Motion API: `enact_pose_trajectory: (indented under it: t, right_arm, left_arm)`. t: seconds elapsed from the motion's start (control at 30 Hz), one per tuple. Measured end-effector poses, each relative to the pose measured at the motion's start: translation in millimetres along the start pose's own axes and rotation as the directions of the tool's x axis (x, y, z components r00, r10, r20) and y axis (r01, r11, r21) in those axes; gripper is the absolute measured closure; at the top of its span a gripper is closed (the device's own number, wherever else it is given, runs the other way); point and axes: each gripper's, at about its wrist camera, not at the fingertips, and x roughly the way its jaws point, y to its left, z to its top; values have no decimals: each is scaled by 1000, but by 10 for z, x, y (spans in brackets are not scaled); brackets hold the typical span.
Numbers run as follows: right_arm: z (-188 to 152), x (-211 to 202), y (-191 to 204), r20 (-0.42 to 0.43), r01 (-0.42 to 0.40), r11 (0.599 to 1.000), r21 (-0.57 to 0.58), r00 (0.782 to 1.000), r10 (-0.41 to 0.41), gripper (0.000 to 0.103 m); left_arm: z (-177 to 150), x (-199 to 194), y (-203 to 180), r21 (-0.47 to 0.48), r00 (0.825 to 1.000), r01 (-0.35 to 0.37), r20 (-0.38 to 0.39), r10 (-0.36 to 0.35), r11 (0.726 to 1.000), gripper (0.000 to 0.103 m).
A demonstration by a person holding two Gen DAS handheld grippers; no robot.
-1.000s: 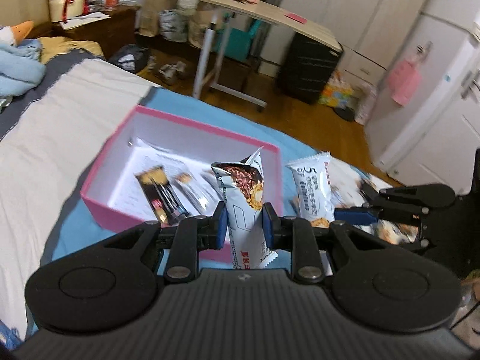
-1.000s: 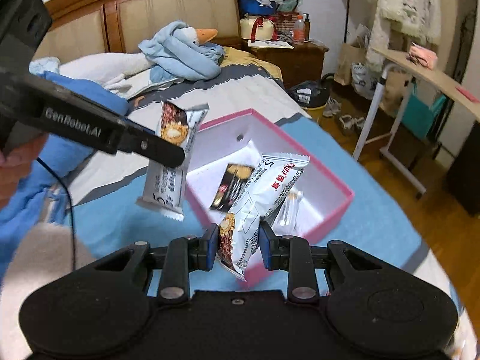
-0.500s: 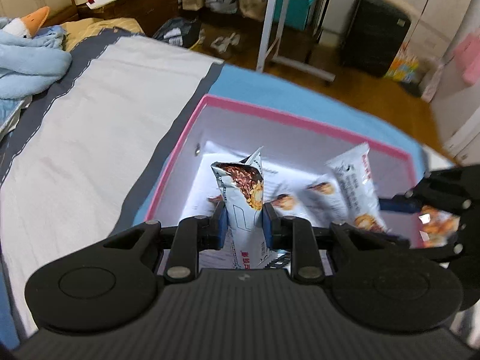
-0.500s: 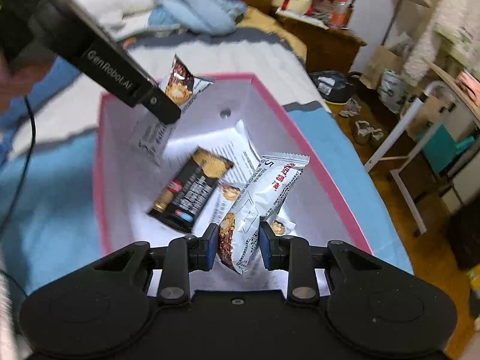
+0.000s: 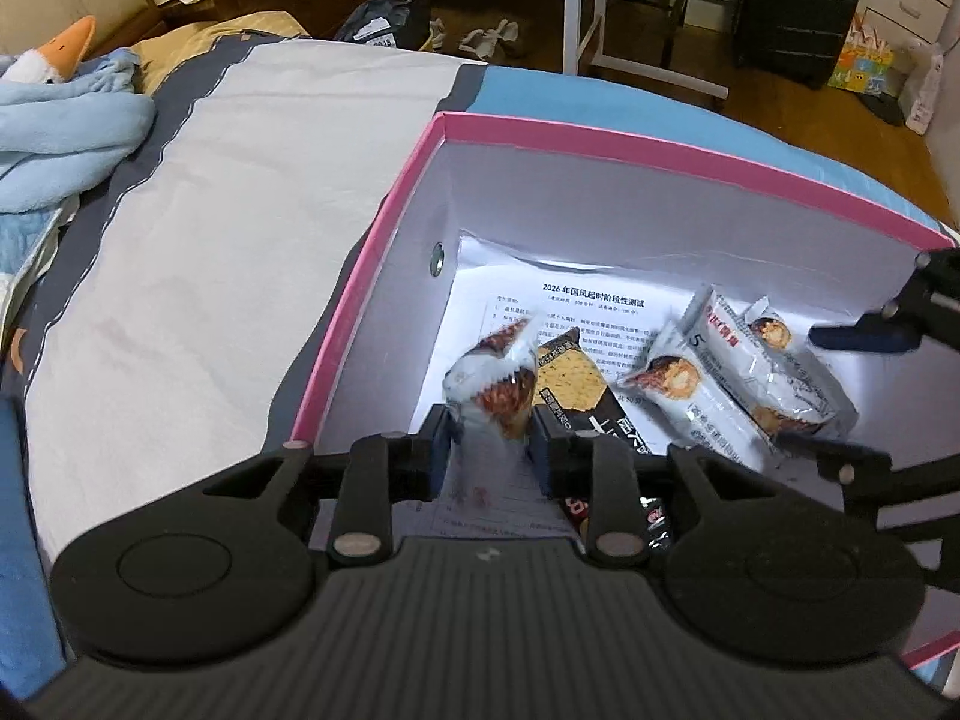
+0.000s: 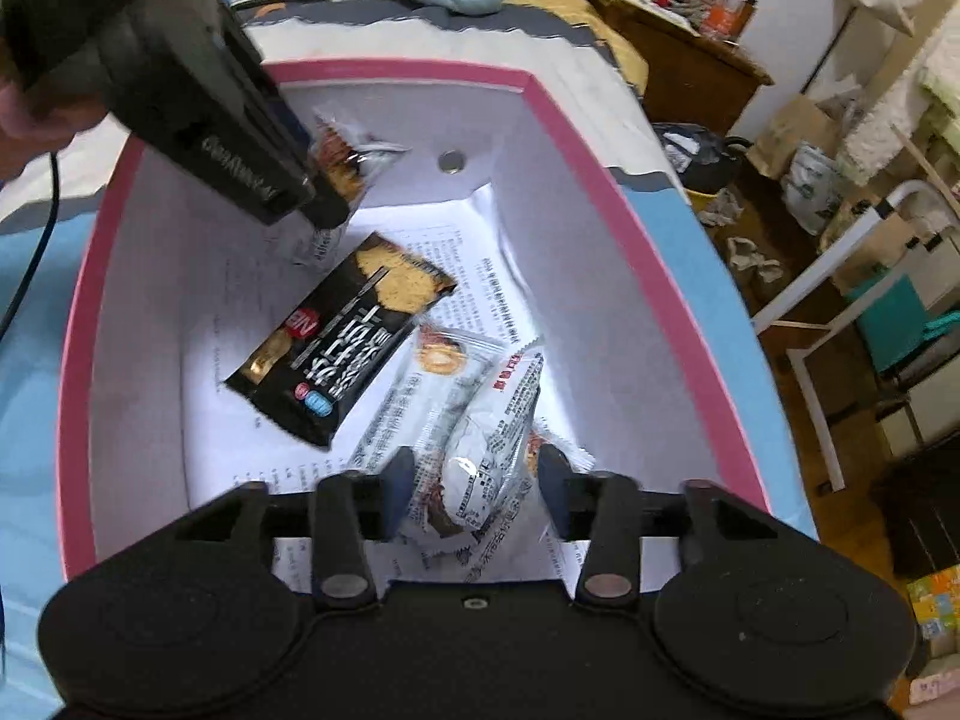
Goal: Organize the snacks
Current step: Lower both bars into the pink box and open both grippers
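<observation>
A pink box (image 5: 660, 150) (image 6: 600, 168) with white inside walls lies open on the bed, a printed sheet (image 5: 600, 300) on its floor. My left gripper (image 5: 492, 450) (image 6: 327, 204) reaches into it; its jaws are opening, the pads still against a silver snack packet (image 5: 492, 396) (image 6: 345, 162). My right gripper (image 6: 477, 489) (image 5: 840, 396) is also inside, jaws opening, pads clear of a second silver packet (image 6: 480, 468) (image 5: 774, 372) that rests on the box floor between them. A black snack packet (image 6: 342, 348) (image 5: 570, 378) and a third silver one (image 6: 432, 372) (image 5: 678, 390) lie on the sheet.
The box sits on a bed cover with white, grey and blue bands. A blue plush goose (image 5: 60, 120) lies at the far left. Beyond the bed stand a white-legged table (image 5: 576, 0), a black suitcase (image 5: 798, 0) and a wooden nightstand (image 6: 678, 48).
Both grippers have sunk into the pink box. The right jaws have spread and let their packet down onto the box floor. The left jaws have parted slightly and their packet has tilted.
</observation>
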Motion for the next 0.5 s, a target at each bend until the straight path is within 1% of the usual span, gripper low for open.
enact_pose_trajectory:
  t: [0.03,0.07,0.1,0.2,0.3,0.37,0.5]
  right_arm:
    - [-6,-38,-17,14,-8,1000,20,1000,7,51]
    - [-22,-100,-33,30,-17,999,44,999,15,51]
    - [-46,-174,-53,46,-22,997,70,999,19,51]
    - [-159,-467,-122,105,-40,988,148,994,25,51]
    - [-322,-821,-211,162,-63,970,235,986,24,50]
    - [-455,-1093,-257,185,-67,956,285,983,14,49]
    - [-767,-1658,-273,209,-34,939,343,977,-41,46]
  left_arm:
    - [-5,-17,2,-2,1000,7,4,-7,1000,69]
    - [-18,-61,5,-10,1000,18,10,-17,1000,64]
    - [-30,-103,8,-14,1000,25,15,-24,1000,61]
    - [-68,-290,-6,-9,998,39,42,-39,999,59]
    - [-98,-533,-31,4,997,45,66,-45,999,54]
    - [-128,-753,-64,15,995,59,83,-60,998,51]
    - [-209,-1165,-166,43,991,75,108,-79,996,45]
